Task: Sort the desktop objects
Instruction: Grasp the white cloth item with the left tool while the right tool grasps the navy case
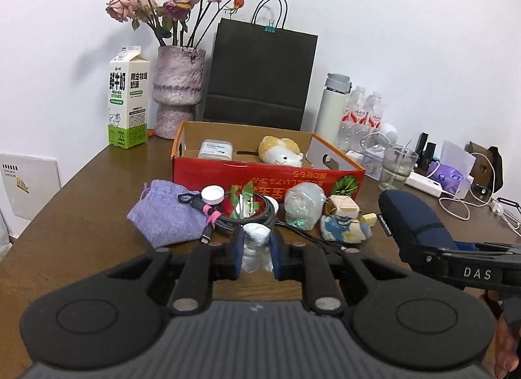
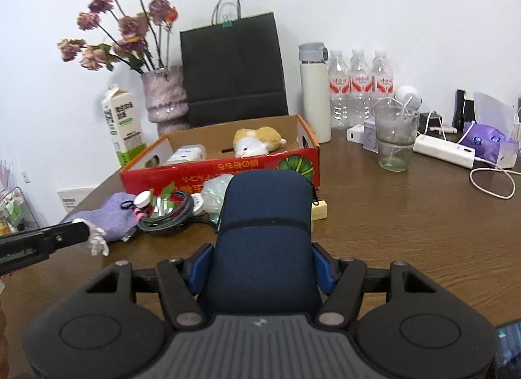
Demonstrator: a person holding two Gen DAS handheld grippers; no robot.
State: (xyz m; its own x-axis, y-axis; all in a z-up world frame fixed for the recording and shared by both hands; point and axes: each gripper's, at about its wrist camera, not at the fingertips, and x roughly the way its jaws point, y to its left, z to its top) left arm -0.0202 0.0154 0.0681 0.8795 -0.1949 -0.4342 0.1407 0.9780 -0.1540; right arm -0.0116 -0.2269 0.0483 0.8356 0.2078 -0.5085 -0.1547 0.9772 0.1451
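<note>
Desktop objects: we see most of them heaped on the brown table point(image 1: 81, 190), just in front of the red box point(image 1: 267, 177).
Left gripper point(image 1: 257, 253): we pinch a small white figure point(image 1: 257, 242) between the blue pads, near the heap's front edge.
Right gripper point(image 2: 262, 263): our jaws clamp a navy pouch point(image 2: 265, 235), which stands up tall and hides part of the heap behind it.
Heap, left part: we find a purple knit bag point(image 1: 166, 216), a coiled braided cable point(image 1: 241, 214) with a pink tie, and a round white cap point(image 1: 212, 194).
Heap, right part: we find a crumpled clear wrapper point(image 1: 304, 204), a cream charger plug point(image 1: 343, 206) and a blue-and-white soft item point(image 1: 345, 229).
Red box: it holds a yellow-and-white plush toy point(image 1: 281, 151) and a small white case point(image 1: 215, 150).
Far edge: a milk carton point(image 1: 127, 99), a vase of dried roses point(image 1: 177, 92), a black paper bag point(image 1: 260, 76), a white flask point(image 2: 314, 92) and water bottles point(image 2: 359, 86) stand along the wall.
</note>
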